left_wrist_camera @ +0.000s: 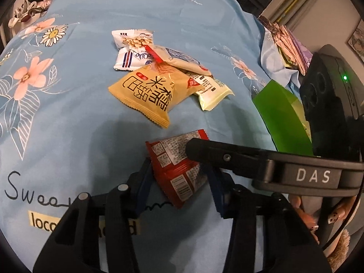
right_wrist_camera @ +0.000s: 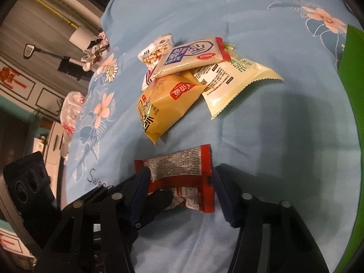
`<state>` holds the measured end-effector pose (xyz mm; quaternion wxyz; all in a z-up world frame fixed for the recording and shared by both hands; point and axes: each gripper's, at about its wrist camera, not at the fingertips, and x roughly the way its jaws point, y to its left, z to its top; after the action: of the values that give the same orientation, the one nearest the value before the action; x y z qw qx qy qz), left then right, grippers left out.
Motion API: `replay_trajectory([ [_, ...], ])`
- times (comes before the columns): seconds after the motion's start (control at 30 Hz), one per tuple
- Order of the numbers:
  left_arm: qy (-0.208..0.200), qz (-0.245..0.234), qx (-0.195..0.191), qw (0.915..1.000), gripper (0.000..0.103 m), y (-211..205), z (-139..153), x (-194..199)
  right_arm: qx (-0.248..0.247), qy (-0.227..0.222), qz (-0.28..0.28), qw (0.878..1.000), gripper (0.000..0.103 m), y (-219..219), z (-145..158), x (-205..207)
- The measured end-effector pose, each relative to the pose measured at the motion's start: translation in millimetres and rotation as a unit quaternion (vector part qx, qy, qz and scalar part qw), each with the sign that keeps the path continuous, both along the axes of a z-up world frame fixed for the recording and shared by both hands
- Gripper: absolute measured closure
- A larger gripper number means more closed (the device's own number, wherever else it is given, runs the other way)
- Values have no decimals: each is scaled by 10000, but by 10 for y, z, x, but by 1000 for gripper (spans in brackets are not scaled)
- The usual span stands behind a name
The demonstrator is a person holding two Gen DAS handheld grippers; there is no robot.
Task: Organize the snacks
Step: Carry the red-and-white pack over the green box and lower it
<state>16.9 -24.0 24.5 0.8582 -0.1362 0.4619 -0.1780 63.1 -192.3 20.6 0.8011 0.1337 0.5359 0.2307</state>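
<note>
A blue floral bedsheet (left_wrist_camera: 68, 118) is filling both views. The left gripper (left_wrist_camera: 179, 177) is pinching the red snack packet (left_wrist_camera: 177, 170), its blue pads pressing both sides; the right gripper's finger is crossing over and hiding the packet's right half. In the right wrist view the right gripper (right_wrist_camera: 182, 182) is bracketing the same packet, lying crosswise; whether its right pad is touching is unclear. A green box (left_wrist_camera: 282, 118) is sitting cut off at the right.

left gripper (left_wrist_camera: 179, 177): tilted down, jaws narrow, pressing something | right gripper (right_wrist_camera: 182, 186): tilted down, jaws narrow, crossing the left
</note>
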Motion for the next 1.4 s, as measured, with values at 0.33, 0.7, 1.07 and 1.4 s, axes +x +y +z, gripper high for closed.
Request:
replay_trajectory([
  [0.33,-537,85,23,9985,60,-36,325,-139,89,-562,-70,9984,47,-40,336,-162],
  [0.7,-1518,-155,138,9882,60,-475,961,-244,271,-1650,-501,9846,47,-455,1022,-472],
  [1.07,-2052,-806,35,9754,60,-1371,1199,-221,288,-2272,-1499,9618,47,-1340,1349,-745],
  [1.4,-2002,-1384,102,9699,59,-2086,1165,-142,582,-2168,-2313,9466,47,-2093,1247,-861],
])
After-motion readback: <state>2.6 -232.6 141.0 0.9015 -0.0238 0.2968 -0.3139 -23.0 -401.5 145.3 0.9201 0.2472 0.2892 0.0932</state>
